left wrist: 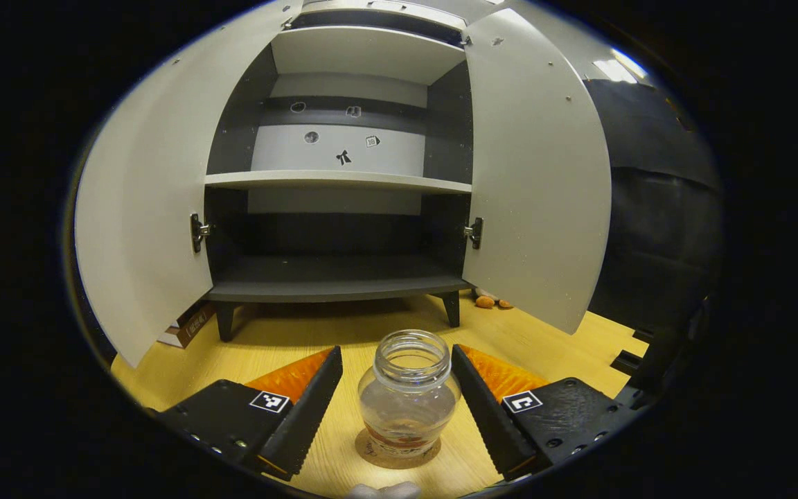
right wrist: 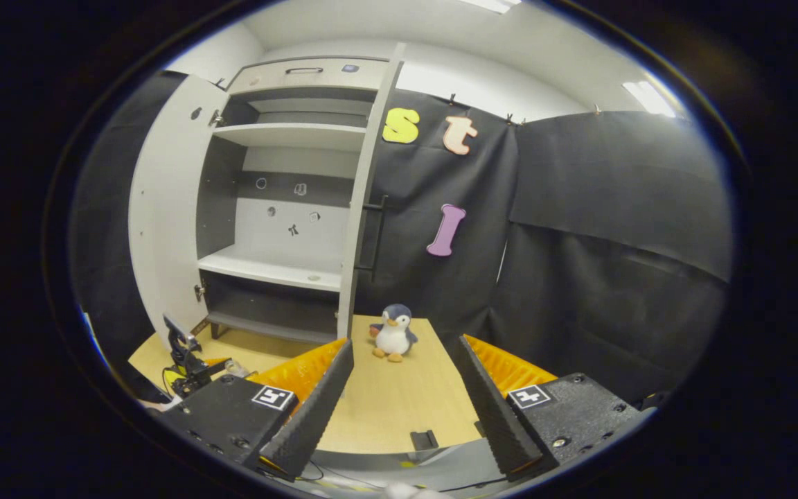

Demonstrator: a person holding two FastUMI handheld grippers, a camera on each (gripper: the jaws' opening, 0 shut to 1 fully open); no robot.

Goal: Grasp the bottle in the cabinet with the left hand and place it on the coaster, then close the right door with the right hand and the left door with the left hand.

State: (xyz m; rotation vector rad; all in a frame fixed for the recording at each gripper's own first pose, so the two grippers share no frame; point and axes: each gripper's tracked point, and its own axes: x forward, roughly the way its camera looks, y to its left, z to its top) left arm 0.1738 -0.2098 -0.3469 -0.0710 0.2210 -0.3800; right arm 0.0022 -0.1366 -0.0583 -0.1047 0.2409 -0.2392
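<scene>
The bottle (left wrist: pixel 409 395) stands upright on the coaster (left wrist: pixel 397 454), on the counter (left wrist: pixel 551 346), in front of the cabinet (left wrist: pixel 337 277). The left door (left wrist: pixel 143 229) and right door (left wrist: pixel 534 173) stand open. A toy penguin (right wrist: pixel 393 333) sits on the counter, right of the cabinet.

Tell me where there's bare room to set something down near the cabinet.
Free: the cabinet's lower shelf, the tabletop between the penguin toy and right gripper. Crowded: between the left gripper's fingers, where the bottle sits on the coaster.
</scene>
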